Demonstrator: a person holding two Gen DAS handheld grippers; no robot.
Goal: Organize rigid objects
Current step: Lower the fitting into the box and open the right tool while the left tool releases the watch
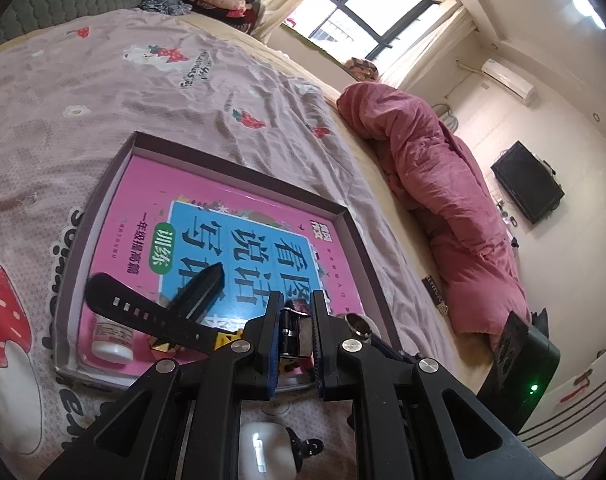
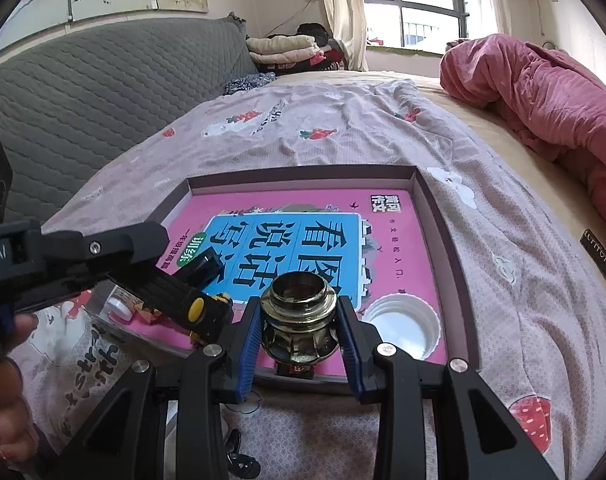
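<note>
A shallow cardboard box lid (image 1: 355, 236) (image 2: 435, 216) lies on the bed with a pink book (image 1: 143, 184) (image 2: 399, 232) inside. My left gripper (image 1: 297, 300) is shut on a small shiny metal lighter (image 1: 293, 330) over the tray's near edge. My right gripper (image 2: 299, 308) is shut on a brass metal fitting (image 2: 299, 316) at the tray's near edge. In the tray lie a black watch strap (image 1: 143, 312), a black folding knife (image 1: 203, 290), a small white bottle (image 1: 113, 338) (image 2: 119, 306) and a white cap (image 2: 401, 326).
The bed has a pink strawberry-print sheet (image 1: 103, 92) (image 2: 323, 128). A rolled pink quilt (image 1: 435, 184) (image 2: 543, 96) lies at the right. A white earbud case (image 1: 261, 452) lies below my left gripper. A grey headboard (image 2: 103, 92) stands behind.
</note>
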